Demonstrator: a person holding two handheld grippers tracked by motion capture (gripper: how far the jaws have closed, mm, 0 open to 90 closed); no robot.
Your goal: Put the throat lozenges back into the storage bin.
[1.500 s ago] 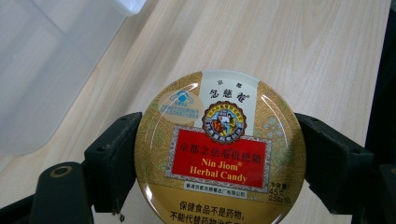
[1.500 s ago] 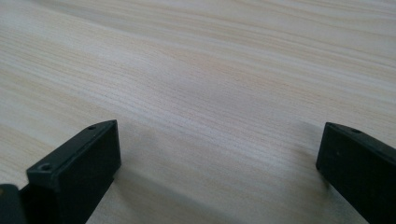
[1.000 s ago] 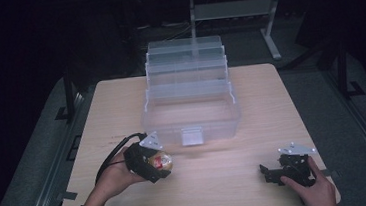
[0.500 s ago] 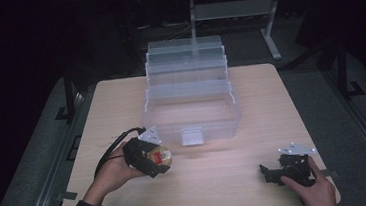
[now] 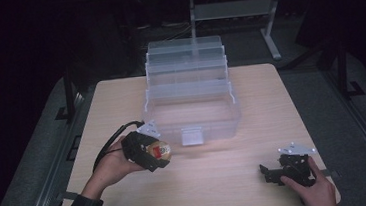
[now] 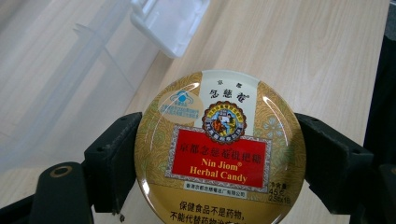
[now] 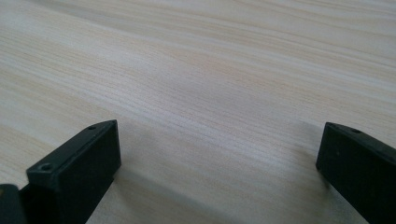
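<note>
A round gold candy tin (image 6: 219,149) with a red "Nin Jiom Herbal Candy" label sits clamped between the two black jaws of my left gripper (image 6: 217,161). In the high view that left gripper (image 5: 156,153) holds the tin (image 5: 159,150) above the table, just left of the clear box's front latch (image 5: 192,136). The clear plastic tiered box (image 5: 191,100) stands open at the table's middle back, its bottom tray bare. My right gripper (image 5: 270,171) rests low at the front right, jaws wide apart over bare wood (image 7: 219,140).
The light wood table (image 5: 251,102) has open room in front of the box and between the two hands. Dark floor and a metal stand (image 5: 264,20) lie beyond the far edge. A black cable (image 5: 111,142) trails from the left gripper.
The left gripper with the tin has moved up and slightly toward the box front. The right gripper has stayed put.
</note>
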